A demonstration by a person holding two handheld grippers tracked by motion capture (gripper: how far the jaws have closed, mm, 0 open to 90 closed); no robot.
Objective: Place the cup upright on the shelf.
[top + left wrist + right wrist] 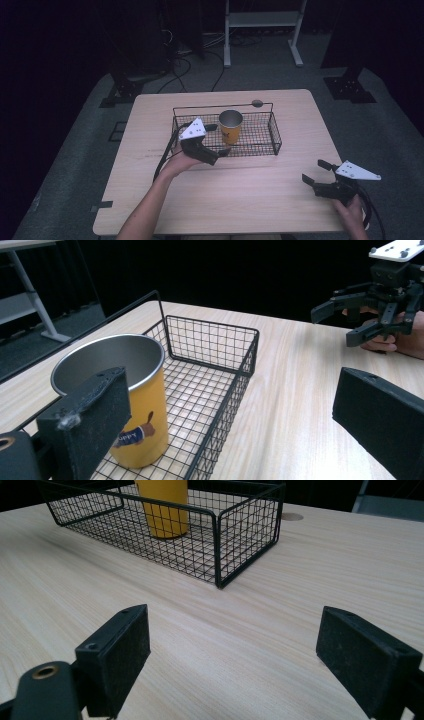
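Yellow cup [230,127] in wire basket [265,142] – left tool [220,139] wide beside it – right tool [314,171] wide, low over table [260,200]

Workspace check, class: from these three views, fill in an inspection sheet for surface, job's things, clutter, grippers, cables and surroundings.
Surface: light wooden table, bare around the basket.
Job's things: yellow metal cup stands upright inside the black wire basket.
Clutter: nothing seen.
Grippers: left gripper open, fingers on either side of the basket's near wall, one beside the cup; right gripper open, at the table's near right, apart from the basket.
Cables: a black cable trails from the left gripper; more cables lie on the floor.
Surroundings: dark room, grey carpet, white frame behind.
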